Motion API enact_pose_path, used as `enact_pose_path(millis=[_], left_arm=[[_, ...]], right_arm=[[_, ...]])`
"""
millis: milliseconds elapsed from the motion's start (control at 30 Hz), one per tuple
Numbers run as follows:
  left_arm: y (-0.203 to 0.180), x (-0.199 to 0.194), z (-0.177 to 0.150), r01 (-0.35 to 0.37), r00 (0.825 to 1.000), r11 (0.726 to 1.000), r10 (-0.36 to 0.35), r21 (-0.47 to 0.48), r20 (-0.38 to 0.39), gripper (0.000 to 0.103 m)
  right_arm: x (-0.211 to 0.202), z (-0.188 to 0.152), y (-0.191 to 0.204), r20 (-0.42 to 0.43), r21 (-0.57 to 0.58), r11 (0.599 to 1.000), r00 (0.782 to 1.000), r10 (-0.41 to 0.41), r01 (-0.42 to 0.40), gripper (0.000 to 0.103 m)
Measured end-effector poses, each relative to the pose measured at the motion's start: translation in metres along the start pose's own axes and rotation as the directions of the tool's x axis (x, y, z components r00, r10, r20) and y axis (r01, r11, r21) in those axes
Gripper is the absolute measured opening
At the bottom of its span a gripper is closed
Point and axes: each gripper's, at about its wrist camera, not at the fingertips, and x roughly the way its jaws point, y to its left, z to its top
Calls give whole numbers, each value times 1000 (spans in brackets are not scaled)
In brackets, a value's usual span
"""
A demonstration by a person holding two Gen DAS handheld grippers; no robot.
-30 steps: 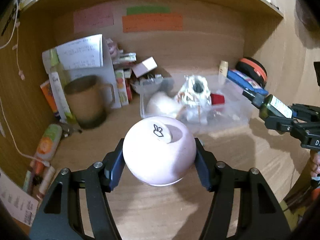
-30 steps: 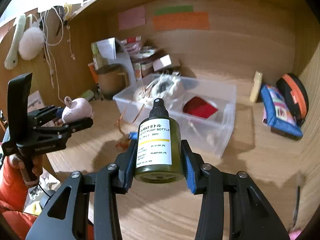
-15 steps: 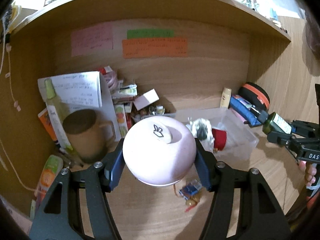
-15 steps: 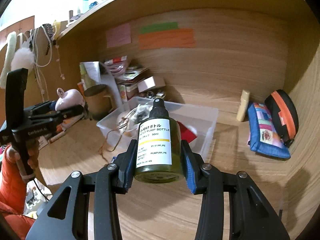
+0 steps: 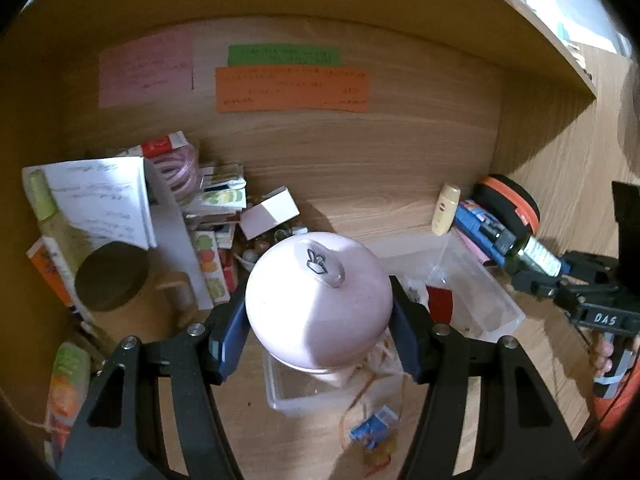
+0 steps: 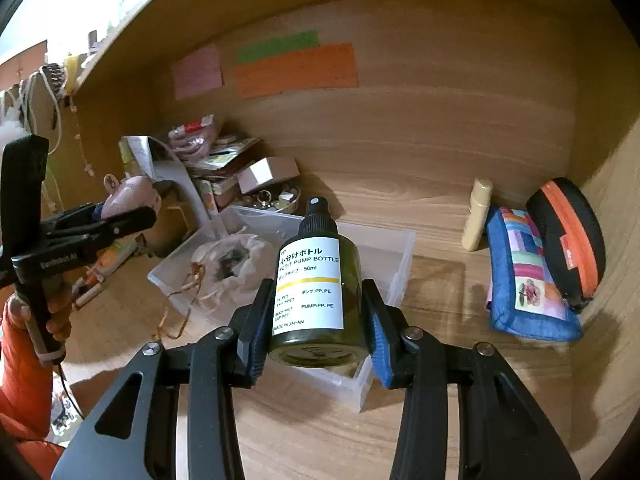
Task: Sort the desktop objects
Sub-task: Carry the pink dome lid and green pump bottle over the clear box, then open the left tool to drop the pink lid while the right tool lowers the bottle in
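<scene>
My left gripper (image 5: 316,336) is shut on a round pink toy (image 5: 318,304) with a small rabbit mark on top, held in the air above the near end of a clear plastic box (image 5: 496,292). My right gripper (image 6: 316,320) is shut on a dark green pump bottle (image 6: 312,288) with a white label, held above the box's (image 6: 384,248) front right part. The box holds a crumpled white bag (image 6: 228,260) and a red item (image 5: 439,302). The left gripper with the pink toy (image 6: 128,200) shows at the left of the right wrist view.
A brown mug (image 5: 116,284), papers and small cartons are piled at the back left. A cream tube (image 6: 476,220), a patchwork pouch (image 6: 528,276) and an orange-black case (image 6: 568,240) lie at the right. A blue packet with string (image 5: 374,428) lies before the box.
Both grippers have risen and moved forward over the clear box, each still holding its object. The views now look down more steeply on the desk.
</scene>
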Motion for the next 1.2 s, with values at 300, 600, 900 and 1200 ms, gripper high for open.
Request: enact_pose_path(millis=[300, 600, 900, 1200], left_arm=[[8, 38, 10, 54, 998, 998, -55, -20, -35, 62], [13, 75, 9, 86, 989, 996, -89, -29, -115, 62], [6, 102, 7, 82, 977, 997, -80, 1, -199, 62], [-6, 117, 1, 54, 970, 998, -45, 33, -241, 62]], right_arm=[[27, 11, -8, -50, 0, 1000, 999, -19, 19, 38], [67, 16, -9, -132, 3, 1000, 991, -8, 9, 38], [98, 15, -2, -166, -53, 999, 986, -6, -2, 38], [105, 7, -4, -180, -60, 998, 984, 13, -24, 38]])
